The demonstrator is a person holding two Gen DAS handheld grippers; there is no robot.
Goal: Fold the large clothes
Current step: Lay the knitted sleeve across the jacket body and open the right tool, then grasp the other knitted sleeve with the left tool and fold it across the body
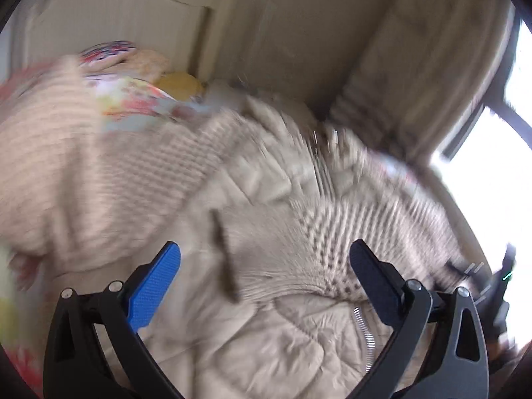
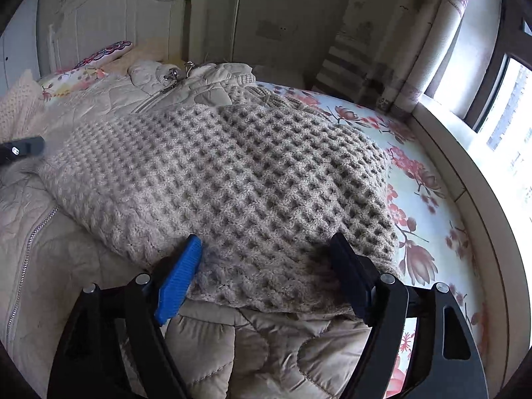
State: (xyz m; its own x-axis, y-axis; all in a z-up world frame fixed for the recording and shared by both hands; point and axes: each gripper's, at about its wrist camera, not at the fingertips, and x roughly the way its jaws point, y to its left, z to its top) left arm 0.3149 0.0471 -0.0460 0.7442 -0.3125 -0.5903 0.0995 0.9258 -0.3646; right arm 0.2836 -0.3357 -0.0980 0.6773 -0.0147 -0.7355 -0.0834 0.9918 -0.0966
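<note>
Nearest, my right tongs [image 2: 266,266] stand open astride the hem of the knit sweater [image 2: 232,173], soft, bulky, best pinched at corners; it lies atop a quilted jacket [image 2: 266,349] on the bed [image 2: 432,206]. Left tongs [image 1: 266,276] open, empty.

This was a home bedroom: a floral bedsheet [image 2: 429,232] covered the bed at right, a white headboard [image 2: 99,16] stood upper left, and curtains [image 2: 442,50] hung by the window [image 2: 508,116] upper right.
</note>
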